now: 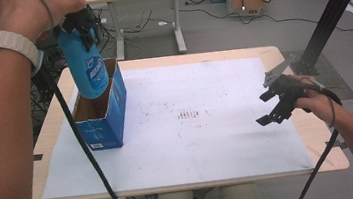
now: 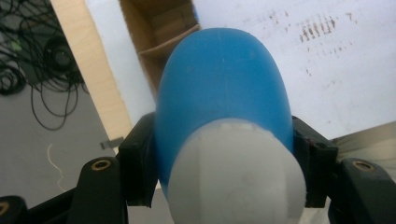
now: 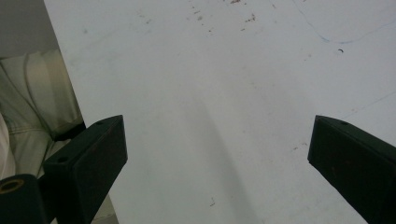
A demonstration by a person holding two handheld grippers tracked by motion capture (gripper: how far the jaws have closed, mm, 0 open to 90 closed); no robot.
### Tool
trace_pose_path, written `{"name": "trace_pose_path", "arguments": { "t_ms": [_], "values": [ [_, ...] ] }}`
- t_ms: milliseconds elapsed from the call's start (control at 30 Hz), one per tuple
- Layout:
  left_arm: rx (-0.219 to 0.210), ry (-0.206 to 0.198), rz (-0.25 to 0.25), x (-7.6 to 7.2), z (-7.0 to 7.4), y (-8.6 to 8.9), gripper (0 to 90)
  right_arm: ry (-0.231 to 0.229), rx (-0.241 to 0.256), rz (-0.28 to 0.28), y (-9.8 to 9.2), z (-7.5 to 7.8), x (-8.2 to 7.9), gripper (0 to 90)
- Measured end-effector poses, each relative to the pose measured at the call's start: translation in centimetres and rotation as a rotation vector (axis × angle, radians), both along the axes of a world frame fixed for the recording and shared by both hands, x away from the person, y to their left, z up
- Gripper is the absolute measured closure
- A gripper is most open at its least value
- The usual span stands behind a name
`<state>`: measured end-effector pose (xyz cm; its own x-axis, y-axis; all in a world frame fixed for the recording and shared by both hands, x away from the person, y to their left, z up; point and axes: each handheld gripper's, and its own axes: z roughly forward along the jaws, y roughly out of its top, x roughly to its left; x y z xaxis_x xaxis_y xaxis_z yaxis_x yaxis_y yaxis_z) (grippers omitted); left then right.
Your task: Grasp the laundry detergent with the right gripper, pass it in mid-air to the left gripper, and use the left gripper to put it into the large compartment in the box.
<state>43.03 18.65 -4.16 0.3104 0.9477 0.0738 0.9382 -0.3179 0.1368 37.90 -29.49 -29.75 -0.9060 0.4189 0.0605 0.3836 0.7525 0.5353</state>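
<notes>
At about ten o'clock on the table (image 1: 293, 166), the left gripper (image 1: 80, 26) has its jaws clamped on the neck of a blue bottle (image 1: 85, 64), whose base dips into an open blue cardboard box (image 1: 111, 118). At three o'clock, over the white board (image 1: 209, 141), the right gripper (image 1: 276, 103) hangs with its jaws spread wide apart, holding nothing

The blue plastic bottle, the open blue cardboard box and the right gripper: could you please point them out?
Blue plastic bottle (image 1: 85, 69), high view, on its labelled body.
Open blue cardboard box (image 1: 115, 109), high view, on its outer side wall.
Right gripper (image 1: 268, 106), high view, between its open jaws.
</notes>
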Motion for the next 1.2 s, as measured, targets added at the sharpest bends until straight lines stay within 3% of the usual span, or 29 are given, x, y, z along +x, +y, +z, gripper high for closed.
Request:
{"name": "trace_pose_path", "arguments": {
  "t_ms": [567, 1200],
  "values": [
    [0.007, 0.011, 0.152, 0.9, -2.1, 2.4, 37.5, 0.008, 0.01, -0.007, -0.1, -0.4, 0.1, 4.5],
    [0.012, -0.017, 0.167, 1.8, -5.7, 2.8, 37.5, 0.001, 0.039, -0.022, -0.6, -0.5, 0.0, 4.5]
  ]
}}
